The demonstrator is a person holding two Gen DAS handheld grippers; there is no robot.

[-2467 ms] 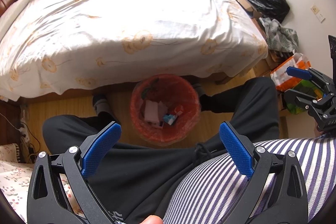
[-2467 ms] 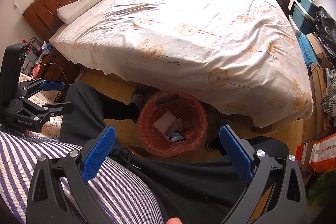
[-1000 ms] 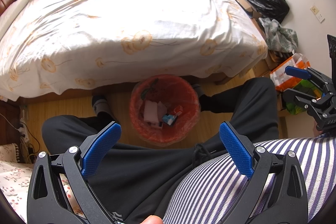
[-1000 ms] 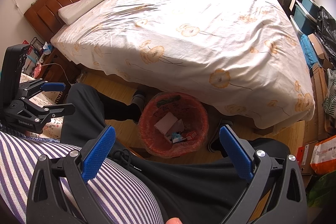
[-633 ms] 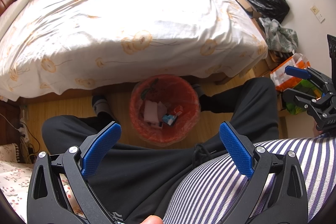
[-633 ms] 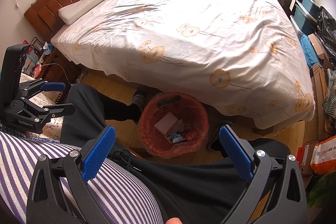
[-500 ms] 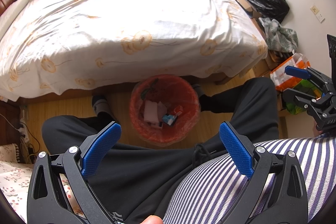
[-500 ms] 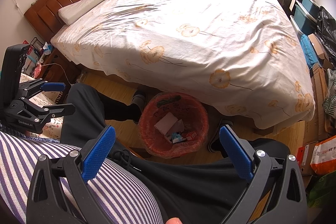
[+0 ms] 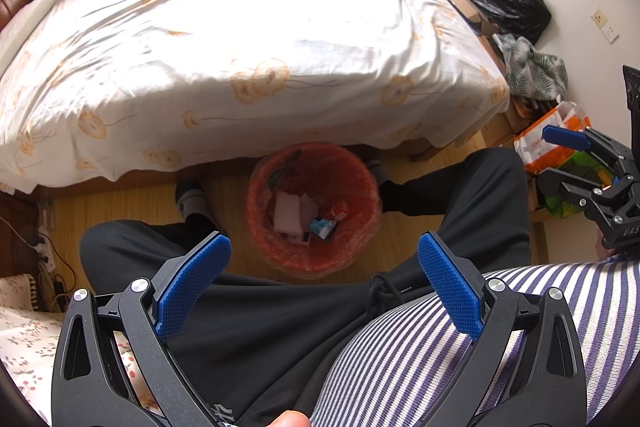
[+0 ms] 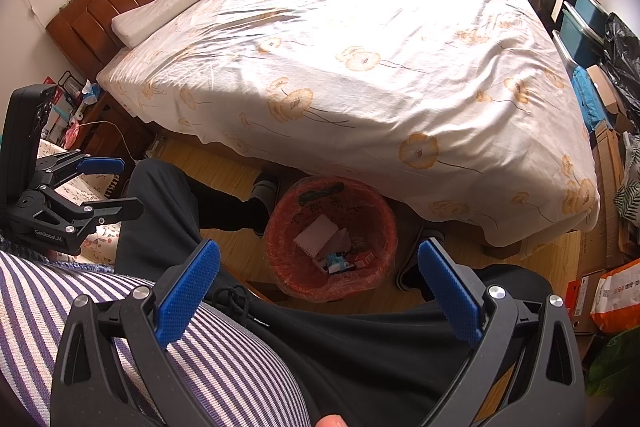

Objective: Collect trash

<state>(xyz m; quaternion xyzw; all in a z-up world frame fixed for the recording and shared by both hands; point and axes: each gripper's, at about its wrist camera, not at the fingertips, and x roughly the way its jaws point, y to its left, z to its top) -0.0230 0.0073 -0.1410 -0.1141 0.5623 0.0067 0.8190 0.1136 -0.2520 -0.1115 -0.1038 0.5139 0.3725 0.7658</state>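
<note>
Bedroom floor: one orange bin [image 9: 314, 215], trash inside; left claw [image 9: 324, 269], right claw [image 10: 319, 275] both released, empty.

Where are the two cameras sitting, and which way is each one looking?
Left wrist view: it rides on the left gripper, held above the person's lap, and looks down at the red bin and the bed; black trousers, a striped shirt and the right gripper show.
Right wrist view: it rides on the right gripper and looks the same way; the lap, shirt and left gripper show.
Both share the red bin, the bed and the lap.
</note>
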